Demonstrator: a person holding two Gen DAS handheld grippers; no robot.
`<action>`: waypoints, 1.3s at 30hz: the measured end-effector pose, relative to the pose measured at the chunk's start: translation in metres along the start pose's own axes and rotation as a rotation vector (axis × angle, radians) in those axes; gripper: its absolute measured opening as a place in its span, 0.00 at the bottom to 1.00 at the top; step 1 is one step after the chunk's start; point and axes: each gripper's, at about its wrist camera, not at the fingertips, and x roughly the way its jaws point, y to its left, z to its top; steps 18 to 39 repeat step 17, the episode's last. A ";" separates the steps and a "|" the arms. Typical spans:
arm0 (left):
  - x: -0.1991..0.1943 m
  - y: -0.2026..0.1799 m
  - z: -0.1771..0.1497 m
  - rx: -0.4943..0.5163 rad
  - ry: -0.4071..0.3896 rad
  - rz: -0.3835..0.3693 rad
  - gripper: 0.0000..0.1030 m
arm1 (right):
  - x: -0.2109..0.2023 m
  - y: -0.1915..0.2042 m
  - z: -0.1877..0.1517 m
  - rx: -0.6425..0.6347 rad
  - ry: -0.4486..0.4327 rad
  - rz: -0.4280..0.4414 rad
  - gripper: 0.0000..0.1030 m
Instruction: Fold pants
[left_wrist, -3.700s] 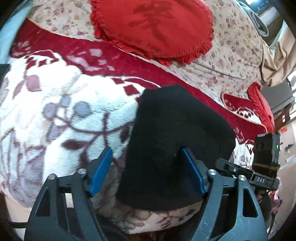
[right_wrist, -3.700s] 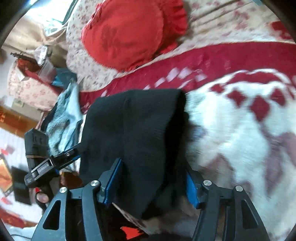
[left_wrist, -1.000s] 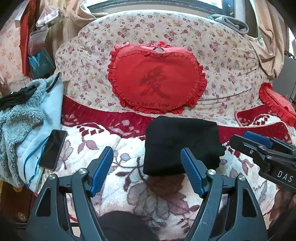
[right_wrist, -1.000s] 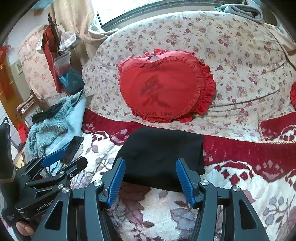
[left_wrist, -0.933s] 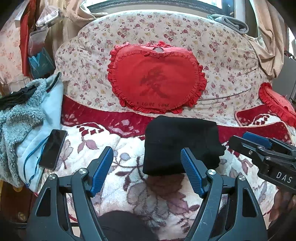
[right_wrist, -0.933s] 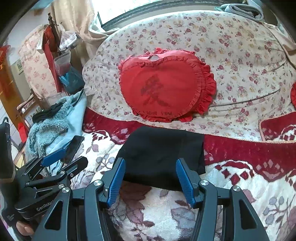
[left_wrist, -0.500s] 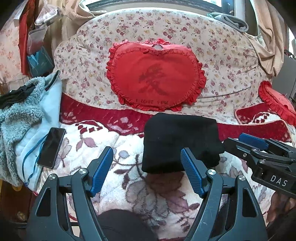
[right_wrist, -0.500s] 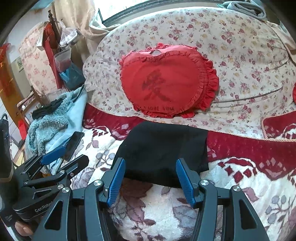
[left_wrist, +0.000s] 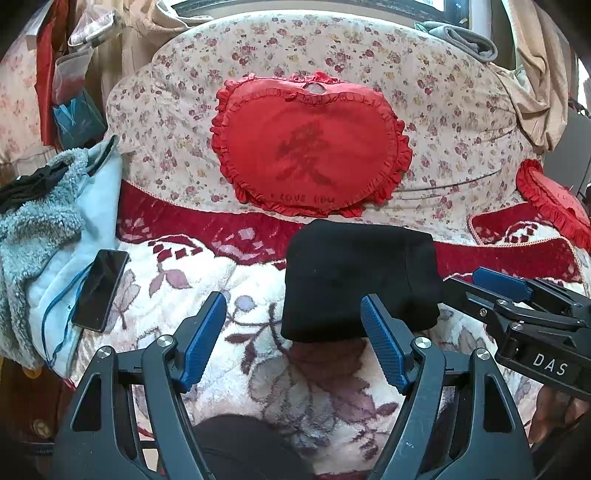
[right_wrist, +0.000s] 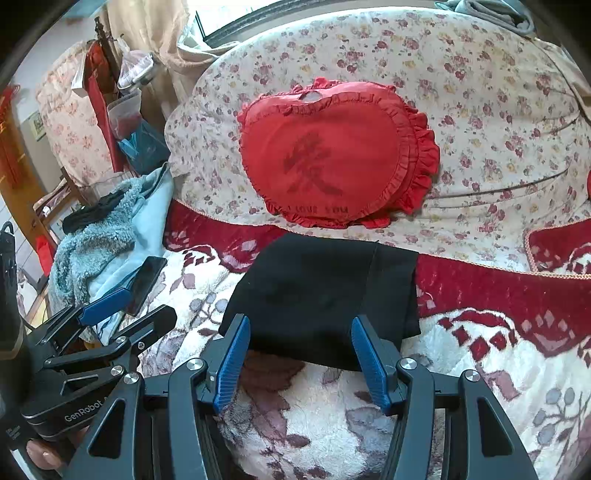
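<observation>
Left wrist view: the left claw (left_wrist: 293, 339) occupies the lower centre of the frame, its jaws spread wide and holding nothing. The black pants (left_wrist: 360, 282), folded into a compact rectangle, lie right of centre on the patterned blanket (left_wrist: 207, 280), beyond the blue fingers (left_wrist: 205, 336); the pads are not touching the cloth. At the right edge the right claw (left_wrist: 491, 291) enters the frame, its tip just beside the right edge of the pants. A red heart-shaped cushion (left_wrist: 310, 144) leans on the floral backrest (left_wrist: 170, 122) in the upper centre, directly above the pants. A dark phone (left_wrist: 100, 290) rests on a pale blue fleece garment (left_wrist: 48, 229) at the left.

Right wrist view: the right claw (right_wrist: 301, 360) sits at the lower centre, likewise wide open and empty, with the near edge of the pants (right_wrist: 321, 288) lying past its tips. The left claw (right_wrist: 122, 306) appears at the lower left, held by a hand (right_wrist: 40, 452) of which only fingertips are visible. The cushion (right_wrist: 332, 155) is above the pants, the phone (right_wrist: 146, 278) at the left.
</observation>
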 end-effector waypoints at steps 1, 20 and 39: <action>0.000 0.000 0.000 -0.001 0.000 0.000 0.74 | 0.000 0.000 0.000 0.000 0.001 0.000 0.54; 0.015 0.001 -0.007 -0.014 0.020 -0.018 0.74 | 0.011 -0.022 -0.002 0.008 0.011 -0.024 0.54; 0.015 0.001 -0.007 -0.014 0.020 -0.018 0.74 | 0.011 -0.022 -0.002 0.008 0.011 -0.024 0.54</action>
